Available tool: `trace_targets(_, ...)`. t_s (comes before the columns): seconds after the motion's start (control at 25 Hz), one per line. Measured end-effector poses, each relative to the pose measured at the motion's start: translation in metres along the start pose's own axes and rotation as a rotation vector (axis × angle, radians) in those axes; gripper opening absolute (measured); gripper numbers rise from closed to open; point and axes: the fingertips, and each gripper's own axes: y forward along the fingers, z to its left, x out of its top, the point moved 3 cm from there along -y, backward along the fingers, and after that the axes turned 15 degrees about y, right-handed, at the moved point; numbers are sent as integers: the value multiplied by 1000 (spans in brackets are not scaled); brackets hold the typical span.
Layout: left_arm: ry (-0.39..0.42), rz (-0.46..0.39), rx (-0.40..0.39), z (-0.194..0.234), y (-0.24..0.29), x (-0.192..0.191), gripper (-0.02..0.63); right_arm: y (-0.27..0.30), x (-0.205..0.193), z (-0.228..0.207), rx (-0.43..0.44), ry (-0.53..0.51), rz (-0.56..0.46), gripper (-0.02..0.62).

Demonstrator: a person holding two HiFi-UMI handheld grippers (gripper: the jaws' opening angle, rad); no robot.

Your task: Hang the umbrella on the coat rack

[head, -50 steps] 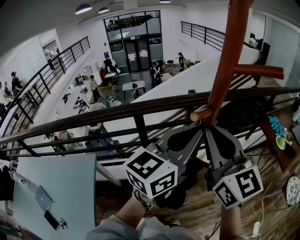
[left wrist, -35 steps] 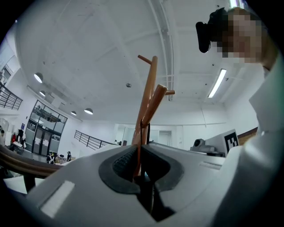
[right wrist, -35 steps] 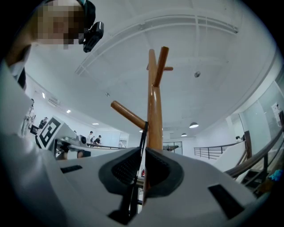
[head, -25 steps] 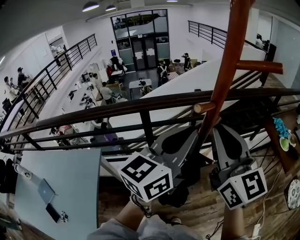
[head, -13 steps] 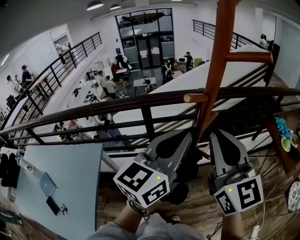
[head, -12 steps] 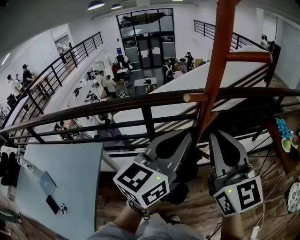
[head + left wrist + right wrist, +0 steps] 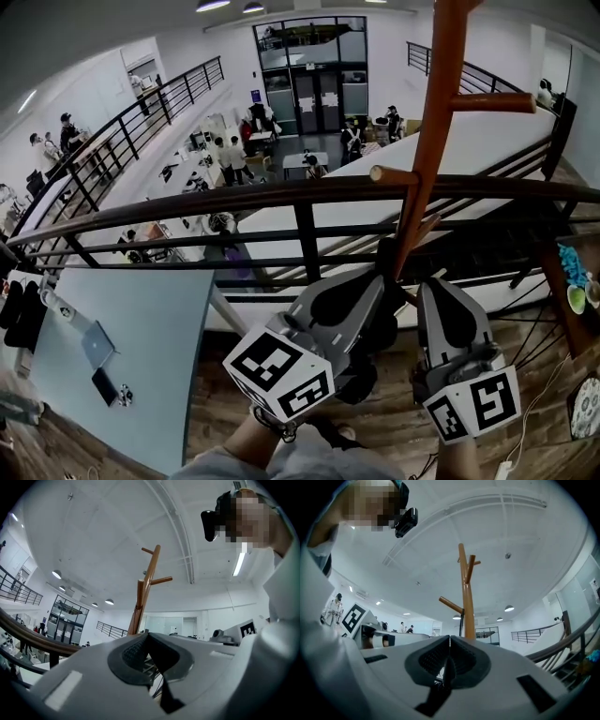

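The wooden coat rack (image 7: 427, 141) rises just past a railing, with a short low peg (image 7: 392, 173) and a higher peg (image 7: 492, 103). A black thing that looks like the umbrella (image 7: 383, 253) hangs close to the pole under the low peg, mostly hidden by my grippers. In the right gripper view a thin dark strap (image 7: 462, 617) drops from that peg. My left gripper (image 7: 373, 278) and right gripper (image 7: 432, 286) sit side by side below the peg, both shut with nothing in them. The rack also shows in the left gripper view (image 7: 148, 581).
A dark metal railing with a wooden top rail (image 7: 234, 204) runs across in front of me, with an open atrium and several people far below. A low table with bowls (image 7: 574, 298) stands at the right. Wooden floor (image 7: 394, 427) lies under my grippers.
Both grippers have drawn down and back from the low peg, and now sit lower in the head view. The head view has shifted, so the rack stands a little further left.
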Motion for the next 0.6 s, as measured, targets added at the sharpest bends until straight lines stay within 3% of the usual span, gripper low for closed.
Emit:
trace_targets(0.44, 56, 6, -5, 0, -27, 5, 6, -5, -7, 17, -46, 7, -10, 2)
trace_targets(0.6, 43, 1, -22, 3, -39, 5, 6, -6, -7, 31, -64, -2, -18, 2)
